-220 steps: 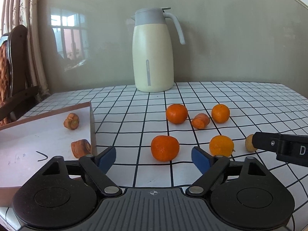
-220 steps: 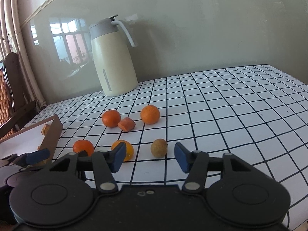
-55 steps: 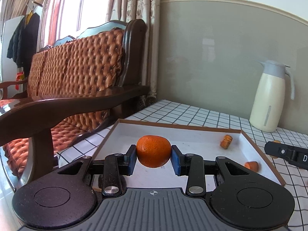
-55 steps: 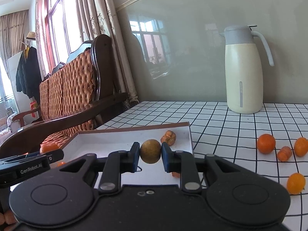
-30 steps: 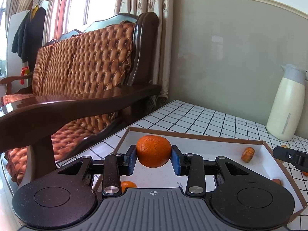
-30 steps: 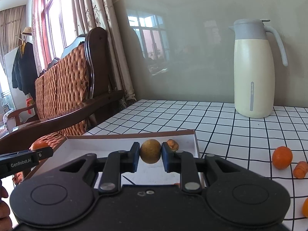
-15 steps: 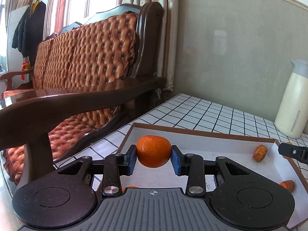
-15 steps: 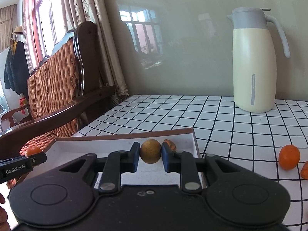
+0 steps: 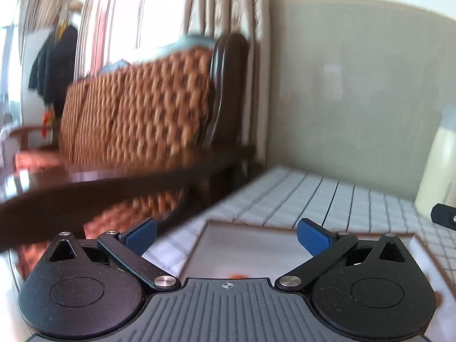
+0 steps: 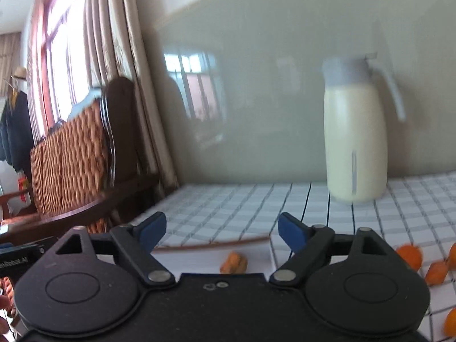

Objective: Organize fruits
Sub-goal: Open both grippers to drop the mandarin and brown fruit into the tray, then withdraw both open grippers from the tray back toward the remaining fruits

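Observation:
My left gripper (image 9: pixel 226 235) is open and empty above the near left part of the shallow brown-rimmed tray (image 9: pixel 256 225). A sliver of the orange (image 9: pixel 238 275) shows in the tray just past the gripper body. My right gripper (image 10: pixel 222 232) is open and empty above the tray's far rim (image 10: pixel 216 244). A small orange-brown fruit piece (image 10: pixel 234 262) lies in the tray below it. The brown round fruit is hidden. Loose oranges (image 10: pixel 410 256) and a piece (image 10: pixel 436 273) lie on the checked table at the right. Both views are motion blurred.
A cream thermos jug (image 10: pixel 354 142) stands at the back of the table; it also shows at the right edge of the left wrist view (image 9: pixel 440 168). A wooden sofa with a tufted brown back (image 9: pixel 136 114) stands left of the table. The right gripper's tip (image 9: pixel 444 216) shows at the right.
Both grippers have opened and let go: the orange has dropped from the left one and the brown round fruit from the right one, over the tray. Both cameras are moving.

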